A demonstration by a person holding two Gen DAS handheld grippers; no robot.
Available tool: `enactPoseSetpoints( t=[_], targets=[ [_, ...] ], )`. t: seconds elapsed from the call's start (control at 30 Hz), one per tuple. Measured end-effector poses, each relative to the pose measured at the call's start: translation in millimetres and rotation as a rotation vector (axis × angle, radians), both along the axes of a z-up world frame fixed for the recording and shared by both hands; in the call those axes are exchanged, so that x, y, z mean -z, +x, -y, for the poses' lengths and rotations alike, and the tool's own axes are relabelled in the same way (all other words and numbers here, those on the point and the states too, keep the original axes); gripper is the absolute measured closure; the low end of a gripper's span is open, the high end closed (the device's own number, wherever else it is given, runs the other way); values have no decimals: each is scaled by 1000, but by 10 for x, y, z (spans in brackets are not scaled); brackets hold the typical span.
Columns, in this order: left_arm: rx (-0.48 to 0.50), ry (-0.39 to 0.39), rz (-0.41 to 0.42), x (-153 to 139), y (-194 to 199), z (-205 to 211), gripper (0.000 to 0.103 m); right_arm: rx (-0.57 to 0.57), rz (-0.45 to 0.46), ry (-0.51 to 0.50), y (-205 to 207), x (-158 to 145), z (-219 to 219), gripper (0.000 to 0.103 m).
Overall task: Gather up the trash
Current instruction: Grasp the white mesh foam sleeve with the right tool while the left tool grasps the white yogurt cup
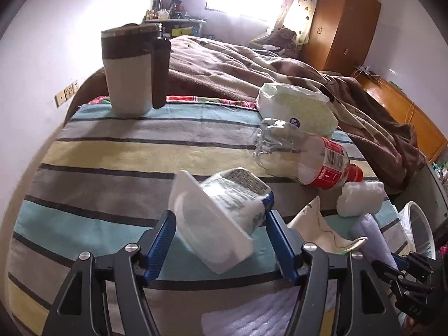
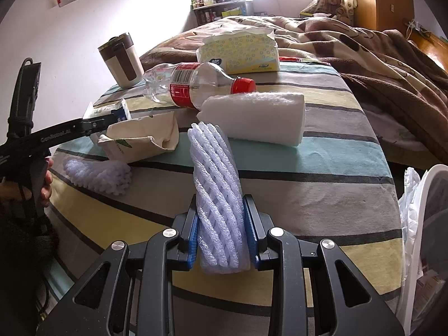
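Both views are taken from close above the near edge of the bed [image 1: 112,151], angled down and facing the far window. The plastic bottle [image 1: 308,159], seen in both, is viewed from the left and from the right.

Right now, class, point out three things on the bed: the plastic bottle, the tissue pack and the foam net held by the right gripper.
plastic bottle [image 2: 196,84], right wrist view, on its red label.
tissue pack [image 2: 240,53], right wrist view, on its yellow front face.
foam net [image 2: 215,173], right wrist view, on its ribbed middle above the jaws.
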State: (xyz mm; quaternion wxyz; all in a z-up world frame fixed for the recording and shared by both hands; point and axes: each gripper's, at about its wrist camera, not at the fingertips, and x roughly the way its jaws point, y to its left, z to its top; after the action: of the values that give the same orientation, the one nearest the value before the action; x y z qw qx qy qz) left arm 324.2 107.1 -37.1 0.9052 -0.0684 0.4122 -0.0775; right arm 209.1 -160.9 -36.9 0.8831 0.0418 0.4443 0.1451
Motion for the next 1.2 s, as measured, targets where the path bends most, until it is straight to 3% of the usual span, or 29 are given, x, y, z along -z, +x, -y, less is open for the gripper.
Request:
enactPoseSetpoints(
  t=[0.03, 0.1, 0.13, 0.27, 0.43, 0.53, 0.6, 0.83, 0.93, 1.0, 1.07, 1.2],
  targets=[
    [10, -6, 8, -4, -6, 12, 45, 0, 1, 0, -2, -1, 1, 74],
    [11, 5, 10, -10, -4, 39, 73, -1, 1, 0, -3, -2, -2, 74],
    [9, 11, 10, -13, -7, 49, 77, 0, 2, 0, -5, -4, -1, 74],
    [17, 18, 4, 4, -46, 123, 88, 2, 5, 6, -18, -12, 8, 74],
    [8, -9, 17, -44, -101, 93, 89, 1, 8, 14, -40, -20, 19, 74],
    [-8, 8, 34, -89, -151, 55, 83, 6, 5, 19, -36, -11, 32, 74],
    [2, -35, 32, -104, -184, 15, 77, 7, 5, 22, -35, -5, 32, 74],
    [101, -40, 57, -196, -402, 167, 77, 13, 12, 33, -75, -21, 63, 75],
    [110, -6, 91, -327, -445, 244, 63, 24, 15, 39, -91, -32, 96, 75],
    [106, 8, 120, -455, -397, 252, 44, 28, 17, 42, -91, -36, 107, 75],
    [105, 42, 128, -553, -294, 269, 35, 28, 17, 48, -91, -38, 113, 75],
    [133, 115, 56, -502, 1, 331, 33, 27, 11, 60, -81, -19, 131, 75]
  ],
)
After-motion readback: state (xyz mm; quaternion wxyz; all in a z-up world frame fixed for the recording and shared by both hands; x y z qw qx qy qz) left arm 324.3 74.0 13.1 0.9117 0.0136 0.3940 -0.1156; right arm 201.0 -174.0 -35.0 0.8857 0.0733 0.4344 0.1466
